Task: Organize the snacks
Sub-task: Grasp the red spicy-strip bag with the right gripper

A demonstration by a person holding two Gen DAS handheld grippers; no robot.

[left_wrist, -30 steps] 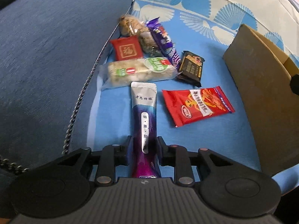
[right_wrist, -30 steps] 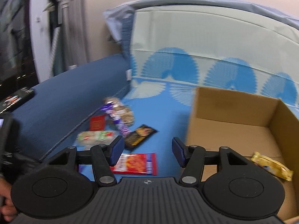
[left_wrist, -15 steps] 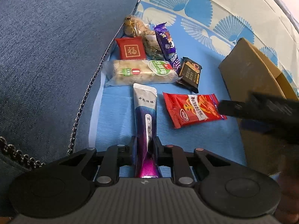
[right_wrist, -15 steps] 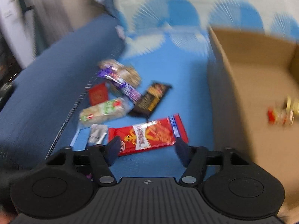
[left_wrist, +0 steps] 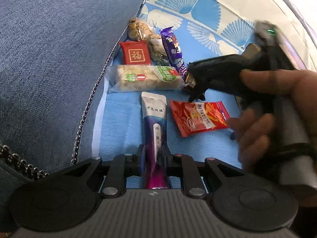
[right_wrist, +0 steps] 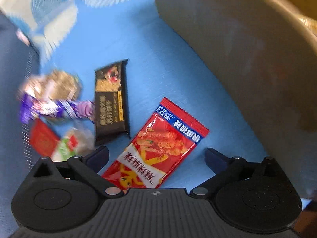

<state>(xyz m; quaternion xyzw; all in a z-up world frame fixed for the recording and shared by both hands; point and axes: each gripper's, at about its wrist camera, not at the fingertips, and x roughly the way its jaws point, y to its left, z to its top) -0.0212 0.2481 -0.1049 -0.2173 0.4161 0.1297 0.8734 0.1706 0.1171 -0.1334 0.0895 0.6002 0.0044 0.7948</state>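
Left claw (left_wrist: 154, 156) clamps purple sachet (left_wrist: 155, 127); right claw (right_wrist: 156, 156), jaws just opened wide, over red packet (right_wrist: 158, 148).

The shrimp-stick packet (right_wrist: 158, 144) is taken as the landmark in the right wrist view. Just to its left a chocolate bar (right_wrist: 111, 101) lies, close beside it. Further left a candy bar (right_wrist: 57, 109), a nut bag (right_wrist: 53, 85), a square packet (right_wrist: 42, 138) and a rice-cake pack (right_wrist: 73, 144) are clustered. To its right, apart from it, a cardboard box (right_wrist: 237, 59) stands. All are laid on the sheet (right_wrist: 148, 49).
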